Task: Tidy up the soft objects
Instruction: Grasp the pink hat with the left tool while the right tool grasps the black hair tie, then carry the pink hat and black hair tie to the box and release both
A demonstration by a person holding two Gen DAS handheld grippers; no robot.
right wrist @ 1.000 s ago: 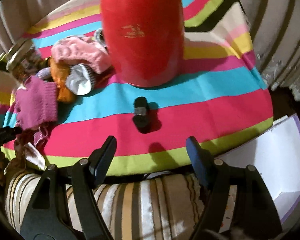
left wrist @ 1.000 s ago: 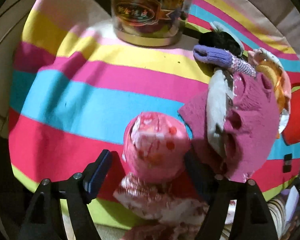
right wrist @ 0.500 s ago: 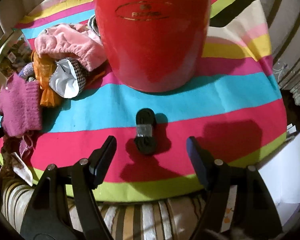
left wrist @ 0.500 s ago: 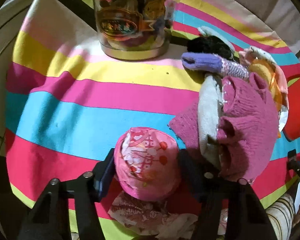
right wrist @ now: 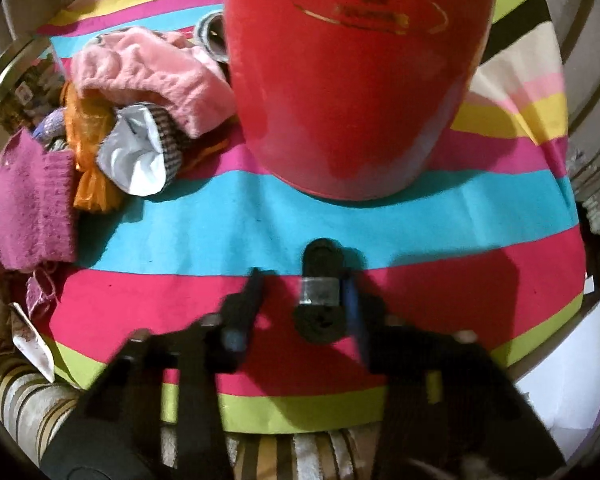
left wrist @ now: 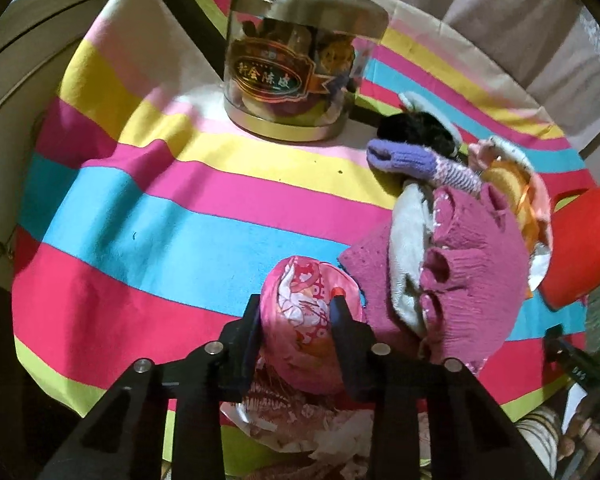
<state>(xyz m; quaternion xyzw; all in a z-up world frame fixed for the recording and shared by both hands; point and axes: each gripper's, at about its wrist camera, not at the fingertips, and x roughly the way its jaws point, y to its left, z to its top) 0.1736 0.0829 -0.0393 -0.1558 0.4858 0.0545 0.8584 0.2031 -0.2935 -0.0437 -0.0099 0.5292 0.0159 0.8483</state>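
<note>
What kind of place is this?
Probably a home living area. A small table under a striped cloth holds a labelled snack jar, a red canister and a pile of knitwear and socks; draped fabric hangs behind and striped trouser legs show at the table's edge.

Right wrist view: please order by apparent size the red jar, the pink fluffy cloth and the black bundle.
1. Red jar, by far.
2. Pink fluffy cloth.
3. Black bundle, though nearest the camera.

Matte black left gripper (left wrist: 296,312), blue-padded fingers (left wrist: 252,332), silver screws; matching right gripper (right wrist: 302,300), motion-blurred
</note>
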